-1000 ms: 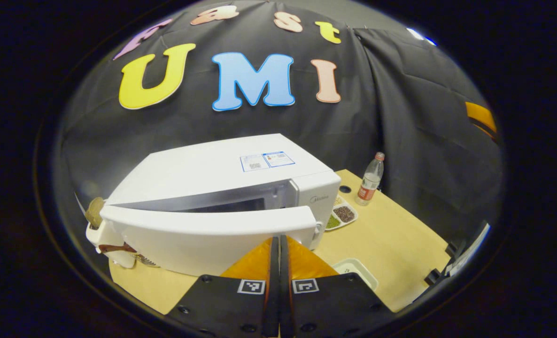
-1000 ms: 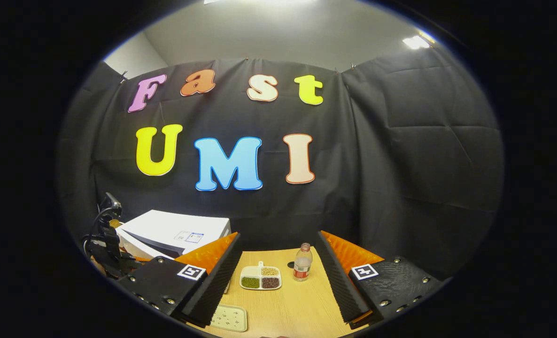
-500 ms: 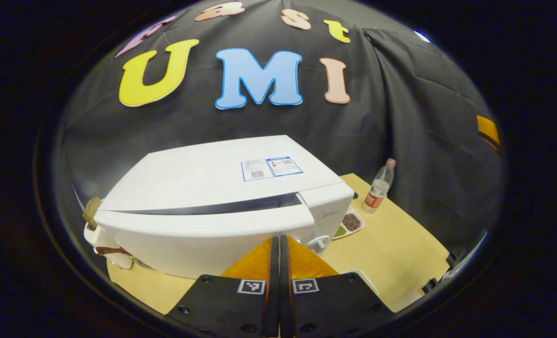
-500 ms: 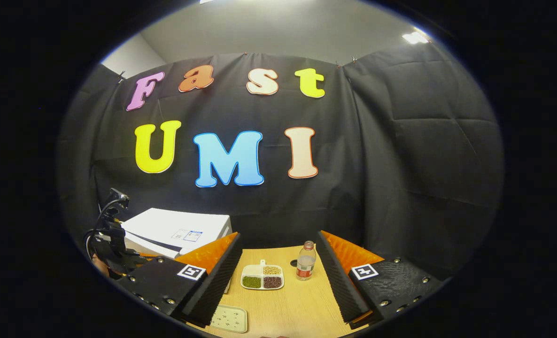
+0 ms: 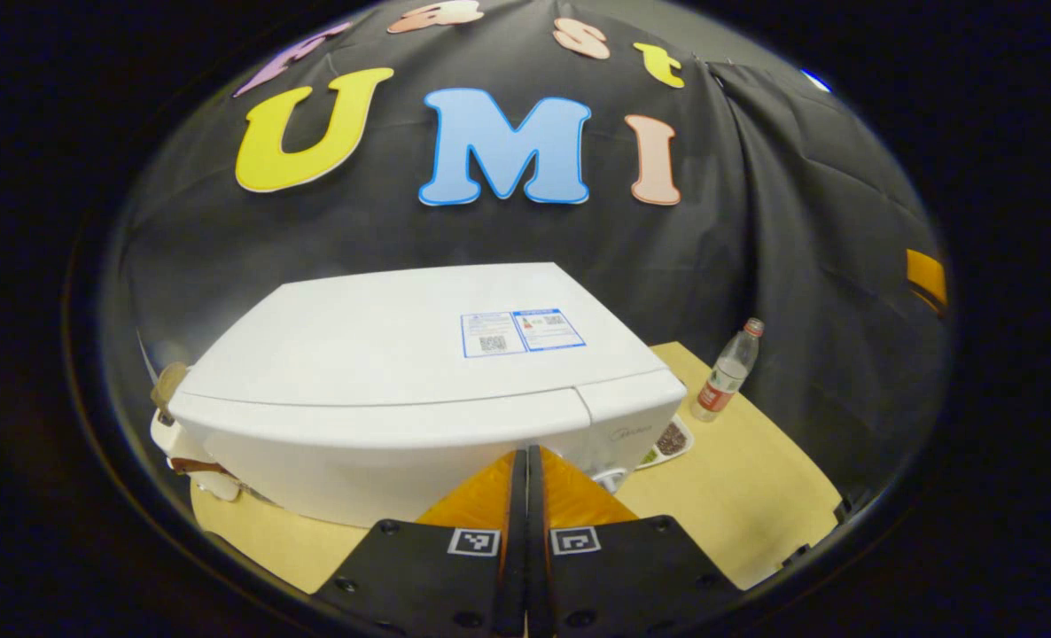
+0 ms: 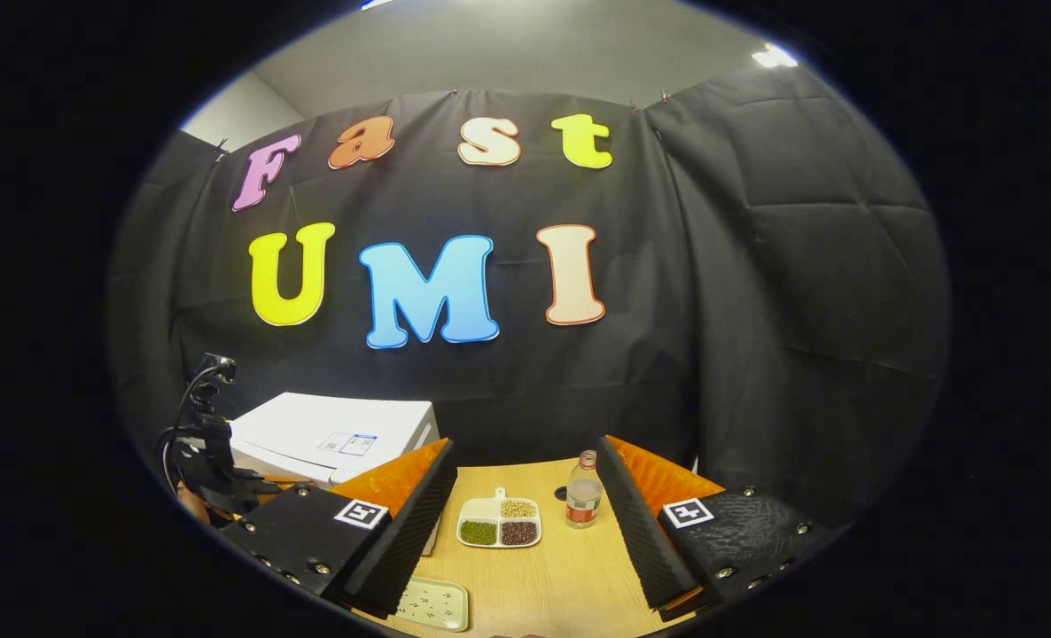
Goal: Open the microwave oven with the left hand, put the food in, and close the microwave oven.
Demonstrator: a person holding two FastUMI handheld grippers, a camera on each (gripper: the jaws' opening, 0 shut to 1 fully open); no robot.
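Note:
The white microwave (image 5: 401, 354) stands on the wooden table (image 5: 747, 478), and its door (image 5: 357, 443) lies flush with the body, closed. My left gripper (image 5: 526, 461) is shut with nothing between its fingers, and its tips rest against the door's right end near the control panel. In the right gripper view the microwave (image 6: 330, 430) sits at the far left with the left gripper (image 6: 206, 461) in front of it. My right gripper (image 6: 525, 443) hovers open and empty above the table.
A divided dish (image 6: 499, 523) of beans and a plastic bottle (image 6: 584, 501) stand behind the right gripper, and a pale tray (image 6: 432, 602) lies near the front edge. A white object with a brown strap (image 5: 180, 443) sits by the microwave's left corner.
The microwave door has swung from partly open to fully closed, pushed by my shut left gripper moving forward. The right gripper has barely moved.

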